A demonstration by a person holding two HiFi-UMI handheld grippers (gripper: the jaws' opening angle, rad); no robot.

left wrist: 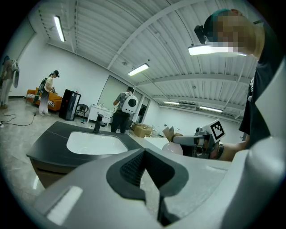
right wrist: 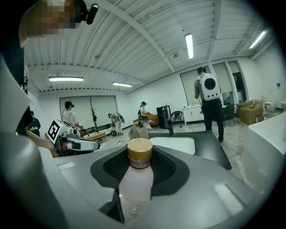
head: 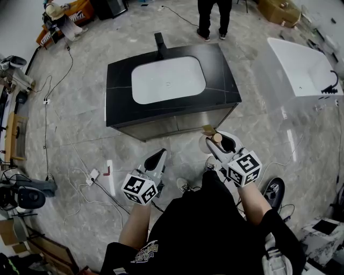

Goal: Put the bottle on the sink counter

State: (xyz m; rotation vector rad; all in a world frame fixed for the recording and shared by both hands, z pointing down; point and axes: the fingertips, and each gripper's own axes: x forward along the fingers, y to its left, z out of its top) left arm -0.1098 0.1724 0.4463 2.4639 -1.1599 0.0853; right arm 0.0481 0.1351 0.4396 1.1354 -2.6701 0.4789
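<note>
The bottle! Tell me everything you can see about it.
The bottle looks like cloudy pinkish-white plastic, with a round tan cap that looks like wood. It stands upright, clamped between the jaws of the right hand-held gripper. It is up in the air, just short of the sink counter, not on it yet.

A white bathtub (head: 303, 67) sits at the upper right. A person in dark trousers (head: 214, 19) stands at top centre, a cardboard box (head: 279, 11) lies at top right, and cables (head: 45, 134) trail across the marble floor (head: 80, 123) at left.
</note>
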